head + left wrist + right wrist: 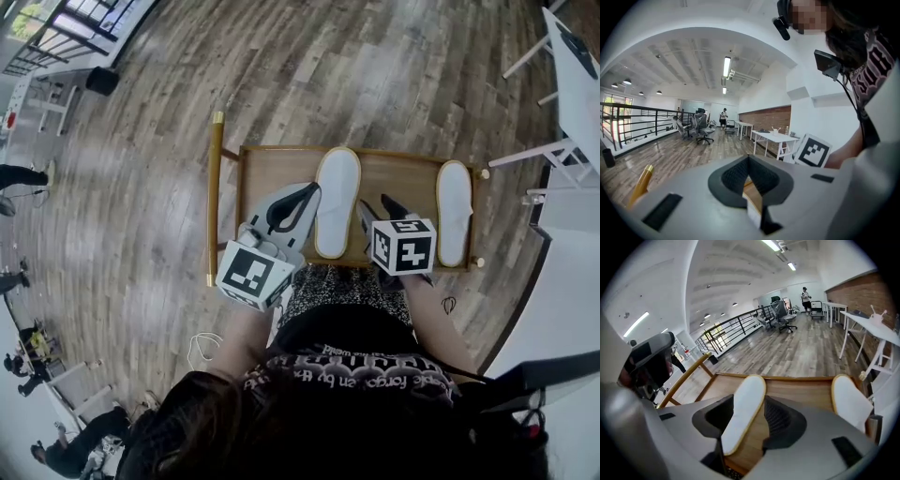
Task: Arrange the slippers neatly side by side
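Note:
Two white slippers lie sole up on a wooden cart (272, 169), well apart. One slipper (337, 202) is near the middle, the other (454, 211) at the right end. My right gripper (380, 211) hovers over the cart's near edge, just right of the middle slipper, with its jaws open. Along its jaws the middle slipper (745, 413) shows in the gap of my right gripper (747, 404), untouched by the pads, and the other slipper (848, 401) lies to the right. My left gripper (305, 192) is shut, tips meeting, just left of the middle slipper. My left gripper (749, 159) holds nothing.
The cart has a brass-coloured handle bar (215, 197) on its left side. A white table (572, 84) stands at the right. White tables (773, 137) and office chairs (701, 126) are farther off on the wood floor. A person's legs are close to the cart's near edge.

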### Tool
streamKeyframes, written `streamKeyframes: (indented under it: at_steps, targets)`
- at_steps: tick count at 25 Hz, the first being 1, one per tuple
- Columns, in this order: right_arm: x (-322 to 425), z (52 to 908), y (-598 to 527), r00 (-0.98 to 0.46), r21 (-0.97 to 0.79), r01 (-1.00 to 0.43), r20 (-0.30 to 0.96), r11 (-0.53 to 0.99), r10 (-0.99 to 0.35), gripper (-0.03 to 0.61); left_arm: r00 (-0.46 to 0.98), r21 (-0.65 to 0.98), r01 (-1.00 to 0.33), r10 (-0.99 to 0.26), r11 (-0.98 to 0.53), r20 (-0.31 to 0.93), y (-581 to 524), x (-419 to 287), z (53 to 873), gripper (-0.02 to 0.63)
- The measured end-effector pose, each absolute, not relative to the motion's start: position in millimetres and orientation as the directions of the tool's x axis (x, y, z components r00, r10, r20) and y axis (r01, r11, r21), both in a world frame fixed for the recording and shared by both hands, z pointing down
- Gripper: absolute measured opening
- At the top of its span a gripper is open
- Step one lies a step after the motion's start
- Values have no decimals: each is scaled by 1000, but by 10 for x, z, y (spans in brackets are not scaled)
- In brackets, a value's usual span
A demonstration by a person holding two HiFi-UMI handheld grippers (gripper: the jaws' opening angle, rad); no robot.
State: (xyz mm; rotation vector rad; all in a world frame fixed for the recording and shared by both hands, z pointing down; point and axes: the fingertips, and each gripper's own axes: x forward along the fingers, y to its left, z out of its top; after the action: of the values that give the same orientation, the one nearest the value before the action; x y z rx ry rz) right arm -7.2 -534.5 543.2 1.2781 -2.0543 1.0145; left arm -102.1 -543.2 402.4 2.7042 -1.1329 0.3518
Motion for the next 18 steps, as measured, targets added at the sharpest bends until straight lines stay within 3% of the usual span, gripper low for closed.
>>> streamKeyframes:
  at_steps: [5,13,18]
  targets:
    - [-600,5810,-5439,-370,-242,-918,807,315,-460,187,675,99,-723,-669,-684,311,-5380,-1191,4099,-3]
    - [-730,6477,-5448,-180,-28,-934,897,355,-404,186,659,117,-734,-660,-669,361,-5334,-1508,4251,-3]
    - [-689,6482,-5423,-198,-42,-924,903,381,-381,164,690,98,-701,-636,-707,345,-5398,-1465,4291,-3]
